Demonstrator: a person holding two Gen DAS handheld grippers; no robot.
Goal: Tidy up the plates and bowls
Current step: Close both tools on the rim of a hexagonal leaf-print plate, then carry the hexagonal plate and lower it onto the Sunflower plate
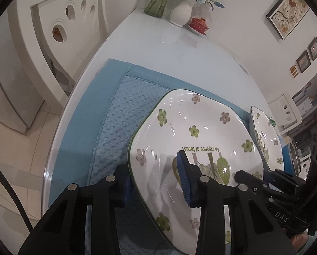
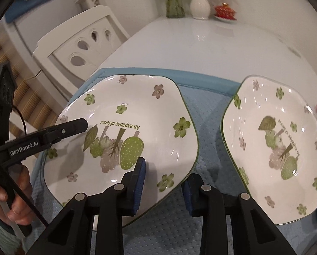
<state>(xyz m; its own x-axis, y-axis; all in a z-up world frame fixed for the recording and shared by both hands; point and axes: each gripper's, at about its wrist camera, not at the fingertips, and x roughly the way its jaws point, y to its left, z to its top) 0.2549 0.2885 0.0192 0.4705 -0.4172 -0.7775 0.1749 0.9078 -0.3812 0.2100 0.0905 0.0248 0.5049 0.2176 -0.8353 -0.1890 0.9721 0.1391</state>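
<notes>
- The left gripper (image 1: 156, 182) is reaching in low from the left, its jaws straddling the near-left rim of the left plate (image 2: 124, 131), one finger inside the dish.
- The right gripper (image 2: 163, 189) is straddling that plate's near-right corner, jaws part open.
- Both plates are lying on the blue mat (image 2: 209, 114); the right plate (image 2: 273, 148) is lying apart.

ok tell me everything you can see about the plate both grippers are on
The left plate is a glossy white, ceramic-looking dish, squarish with rounded corners and a thin green rim. It bears green and mauve flowers, trees and the words "An expanse of forest". It sits tilted over the blue mat. The left gripper straddles one edge, the right gripper another. A second matching plate lies apart to its right.
</notes>
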